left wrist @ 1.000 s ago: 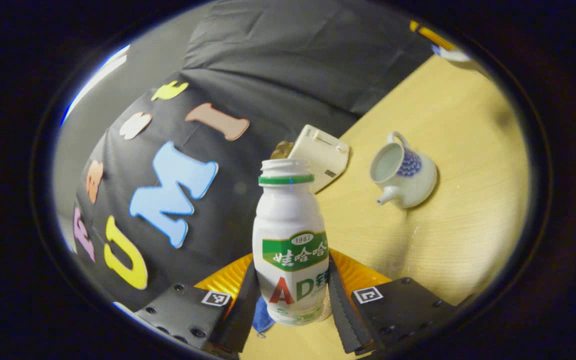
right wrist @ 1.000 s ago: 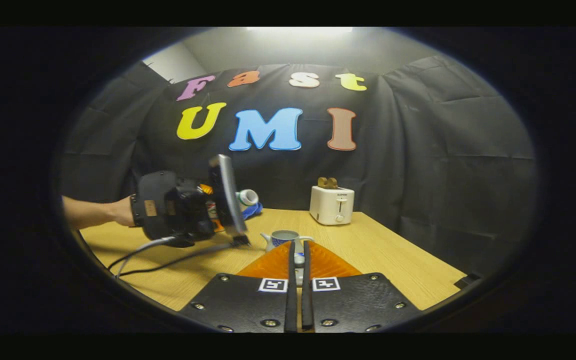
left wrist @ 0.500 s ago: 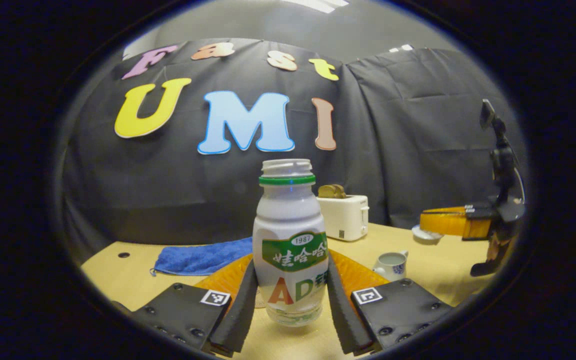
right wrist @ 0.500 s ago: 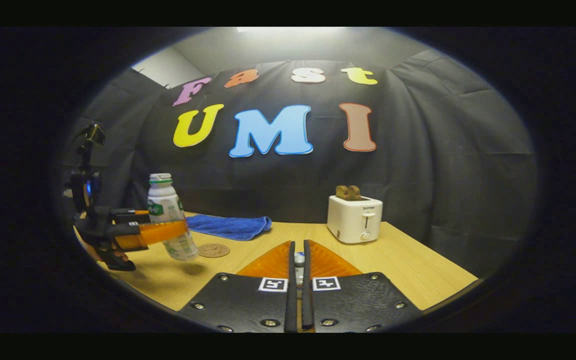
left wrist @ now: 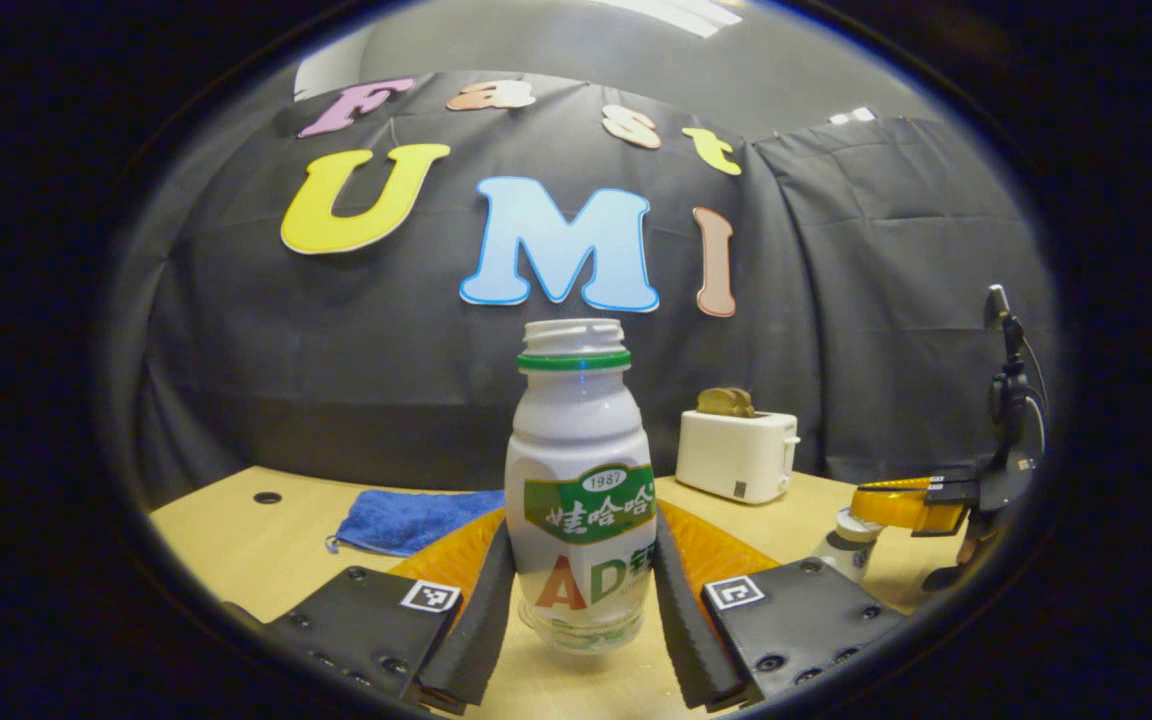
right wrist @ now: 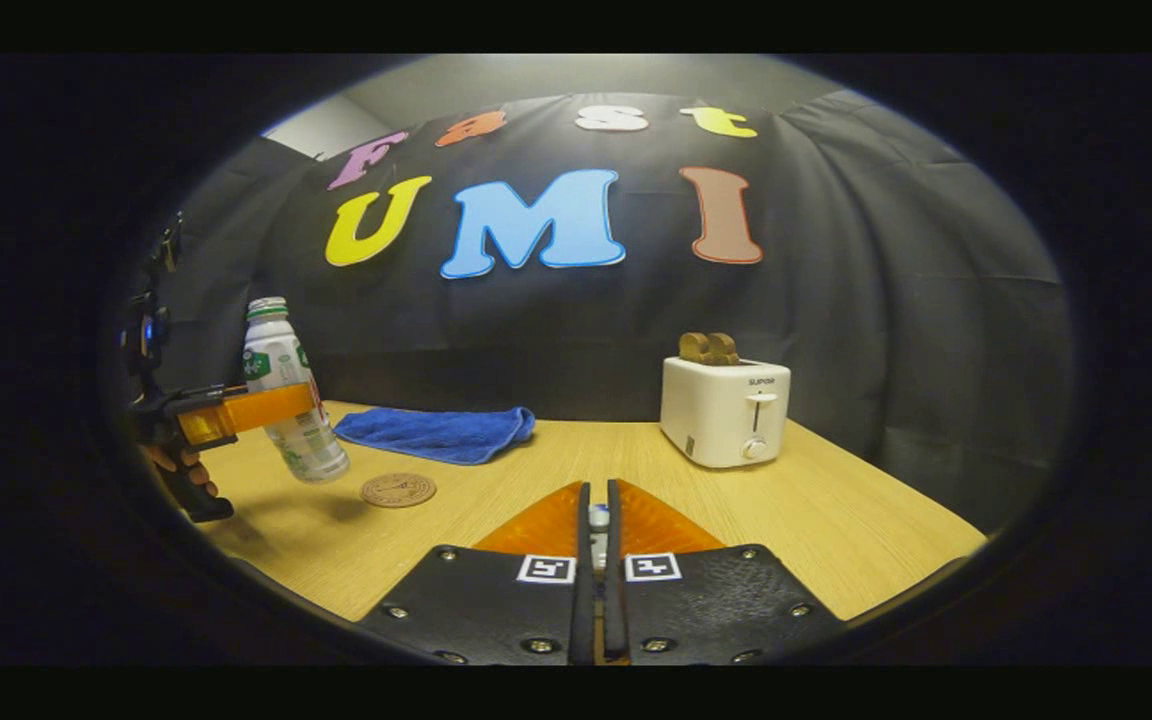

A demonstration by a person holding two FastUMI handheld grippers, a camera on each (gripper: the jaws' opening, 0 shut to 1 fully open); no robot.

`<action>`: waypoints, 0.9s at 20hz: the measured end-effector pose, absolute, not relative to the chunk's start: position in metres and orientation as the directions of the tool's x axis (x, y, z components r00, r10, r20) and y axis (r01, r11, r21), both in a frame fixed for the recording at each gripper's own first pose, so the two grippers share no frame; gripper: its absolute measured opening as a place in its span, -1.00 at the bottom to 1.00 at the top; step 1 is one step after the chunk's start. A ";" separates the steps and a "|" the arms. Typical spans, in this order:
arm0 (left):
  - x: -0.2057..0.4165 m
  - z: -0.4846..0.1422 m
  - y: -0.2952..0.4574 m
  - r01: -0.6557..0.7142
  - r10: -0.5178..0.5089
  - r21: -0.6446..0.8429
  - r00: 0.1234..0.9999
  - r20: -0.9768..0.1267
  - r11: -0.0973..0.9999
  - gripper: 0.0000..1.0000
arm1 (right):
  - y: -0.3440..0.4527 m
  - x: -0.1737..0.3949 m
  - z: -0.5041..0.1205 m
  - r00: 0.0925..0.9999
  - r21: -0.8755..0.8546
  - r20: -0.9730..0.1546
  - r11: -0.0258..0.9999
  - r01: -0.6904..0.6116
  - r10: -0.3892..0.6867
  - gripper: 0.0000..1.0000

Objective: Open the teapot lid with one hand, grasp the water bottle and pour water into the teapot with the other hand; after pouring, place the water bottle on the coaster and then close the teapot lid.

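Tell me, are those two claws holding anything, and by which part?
Left gripper grips the water bottle by its lower body; right gripper pinches a small pale thing, likely the teapot lid's knob.

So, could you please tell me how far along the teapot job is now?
Apparently done: the water bottle is upright and uncapped in the left gripper, so pouring seems over, though the teapot's fill is hidden. In hand: the bottle hangs beside the coaster, not on it; the right gripper is shut on a small white piece, likely the lid. Left: bottle onto coaster, lid on.
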State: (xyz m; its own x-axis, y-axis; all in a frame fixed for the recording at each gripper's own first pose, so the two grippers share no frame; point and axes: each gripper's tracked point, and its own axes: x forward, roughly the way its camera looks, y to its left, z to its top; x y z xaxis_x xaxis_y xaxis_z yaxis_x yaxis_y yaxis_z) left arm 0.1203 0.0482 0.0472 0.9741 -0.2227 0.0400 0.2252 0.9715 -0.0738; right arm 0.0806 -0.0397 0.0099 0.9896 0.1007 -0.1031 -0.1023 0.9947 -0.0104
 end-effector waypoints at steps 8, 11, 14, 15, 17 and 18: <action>0.138 0.047 0.048 0.228 -0.227 -0.055 0.974 0.023 0.972 0.57 | -0.039 0.084 -0.009 0.985 0.002 -0.139 0.995 -0.101 0.100 -0.92; 0.149 0.041 0.045 0.229 -0.229 -0.070 0.973 0.004 0.971 0.58 | -0.040 0.082 -0.011 0.986 0.039 -0.137 0.995 -0.096 0.100 -1.00; 0.163 0.032 0.044 0.229 -0.231 -0.070 0.973 -0.017 0.971 0.57 | -0.043 0.077 0.002 0.991 0.030 -0.096 0.996 -0.090 0.092 -0.63; 0.169 0.028 0.042 0.232 -0.234 -0.071 0.972 -0.021 0.970 0.56 | -0.044 0.075 0.007 0.993 0.019 -0.078 0.996 -0.084 0.085 0.05; 0.182 0.015 0.041 0.224 -0.229 -0.088 0.972 -0.047 0.971 0.48 | -0.042 0.070 0.018 0.995 0.018 -0.033 0.995 -0.094 0.095 0.29; 0.186 0.010 0.040 0.223 -0.230 -0.096 0.971 -0.061 0.970 0.48 | -0.043 0.068 0.022 0.996 0.013 -0.013 0.996 -0.091 0.091 0.29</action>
